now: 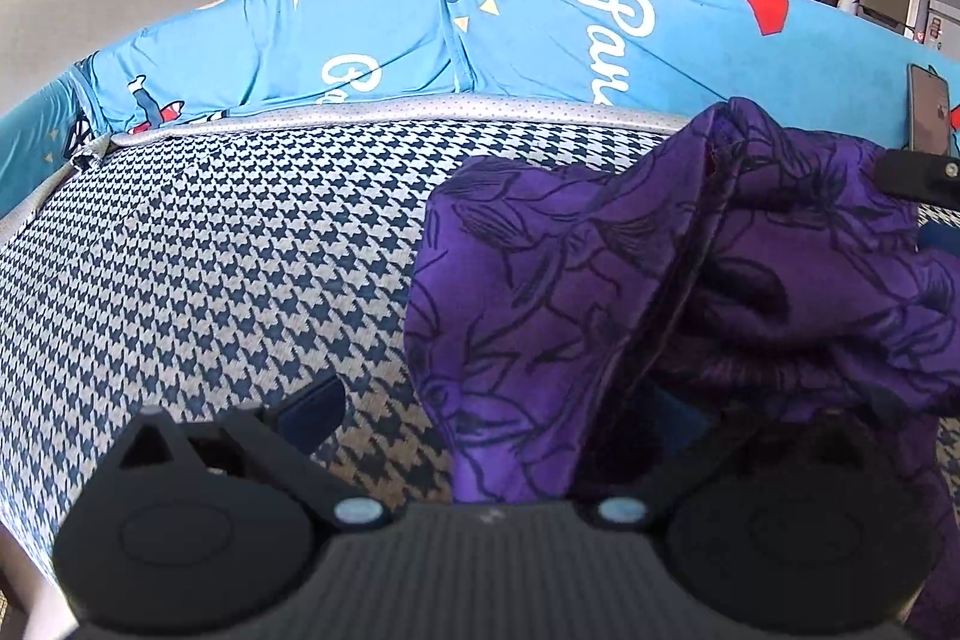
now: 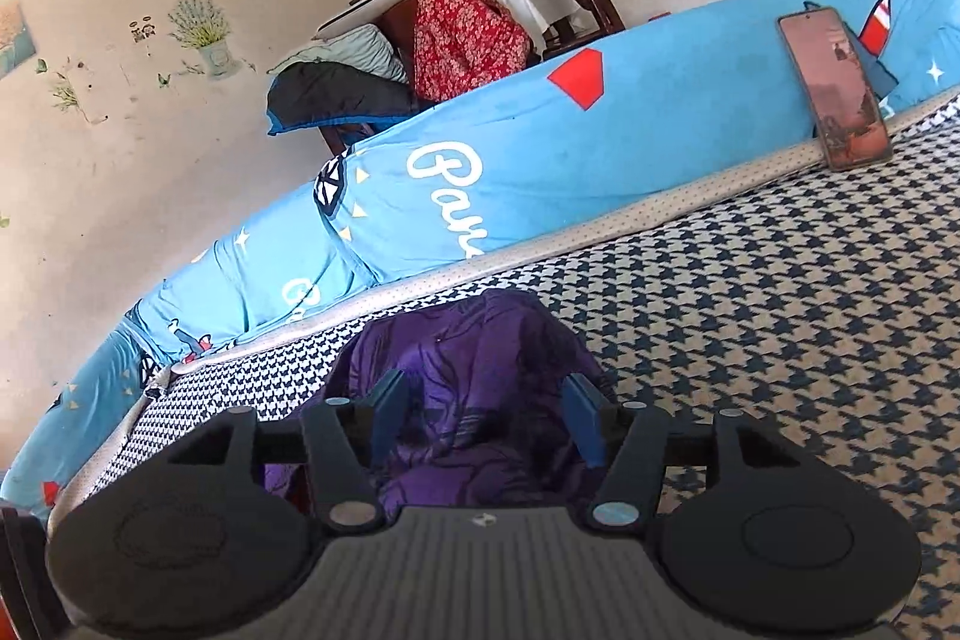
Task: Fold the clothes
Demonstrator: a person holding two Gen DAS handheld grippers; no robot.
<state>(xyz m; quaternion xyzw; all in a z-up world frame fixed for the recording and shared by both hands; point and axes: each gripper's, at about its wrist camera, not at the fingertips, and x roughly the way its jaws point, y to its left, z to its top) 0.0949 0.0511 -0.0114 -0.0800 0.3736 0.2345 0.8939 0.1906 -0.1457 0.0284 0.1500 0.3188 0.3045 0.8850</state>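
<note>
Houndstooth mattress (image 1: 210, 250) is taking up most of both views, blue printed cushion (image 1: 372, 40) running along its far edge at 12 o'clock. Phone (image 2: 834, 88) is leaning on that cushion, at 1 o'clock in the right wrist view.

Purple garment (image 1: 690, 280) is lying bunched on the mattress, at 3 o'clock in the left wrist view and dead centre in the right one. It's looking thin, light, limp and probably slick, so it will be sagging and sliding; best grabbed at a seam or hem edge, not mid-panel.

Right gripper (image 2: 486, 418) is sitting with jaws apart, cloth between the pads but not pinched. Left gripper (image 1: 480, 412): one finger showing, the other buried under cloth, so can't tell its state.
</note>
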